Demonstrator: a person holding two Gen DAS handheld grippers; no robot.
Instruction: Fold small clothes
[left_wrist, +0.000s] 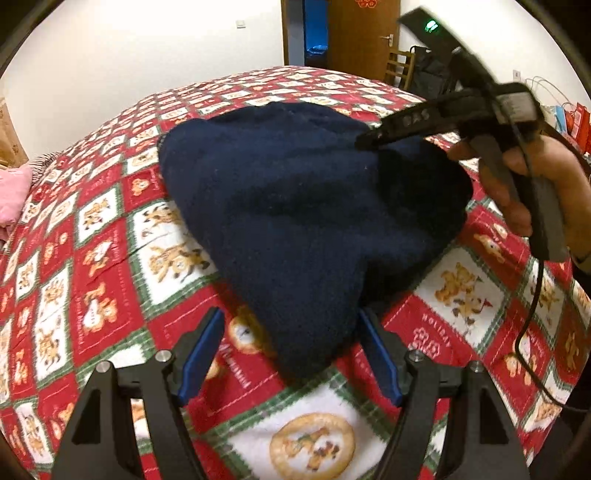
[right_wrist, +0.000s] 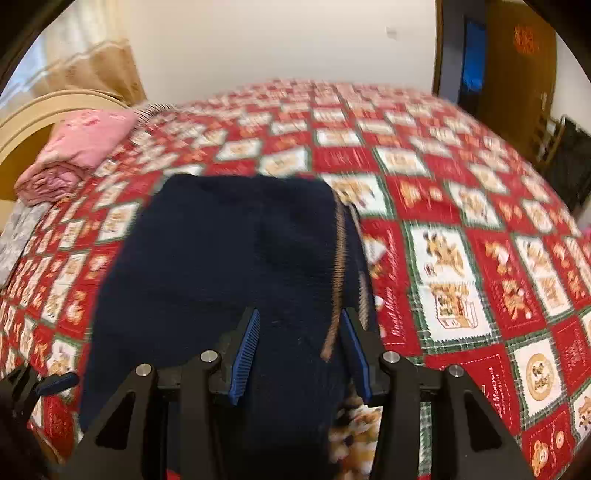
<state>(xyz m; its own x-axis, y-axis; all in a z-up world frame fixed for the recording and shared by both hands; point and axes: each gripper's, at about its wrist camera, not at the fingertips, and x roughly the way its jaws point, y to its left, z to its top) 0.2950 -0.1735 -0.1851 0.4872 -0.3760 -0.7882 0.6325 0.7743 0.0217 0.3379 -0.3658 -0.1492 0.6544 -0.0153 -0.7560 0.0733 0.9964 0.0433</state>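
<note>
A dark navy knit garment (left_wrist: 295, 206) lies on the red teddy-bear bedspread (left_wrist: 92, 258). My left gripper (left_wrist: 291, 328) is open, its blue pads either side of the garment's near corner. In the left wrist view my right gripper (left_wrist: 365, 142) rests at the garment's far right edge; its jaws look close together there. In the right wrist view the garment (right_wrist: 221, 258) fills the near middle, a brown-striped hem (right_wrist: 338, 273) running down it. My right gripper (right_wrist: 299, 325) stands open over the cloth. The view is motion-blurred.
Folded pink cloth (right_wrist: 81, 147) lies at the bed's far left, by a beige headboard (right_wrist: 22, 122). A grey patterned cloth (right_wrist: 18, 236) lies on the left. A wooden door (left_wrist: 362, 33) and a chair (left_wrist: 399, 68) stand beyond the bed.
</note>
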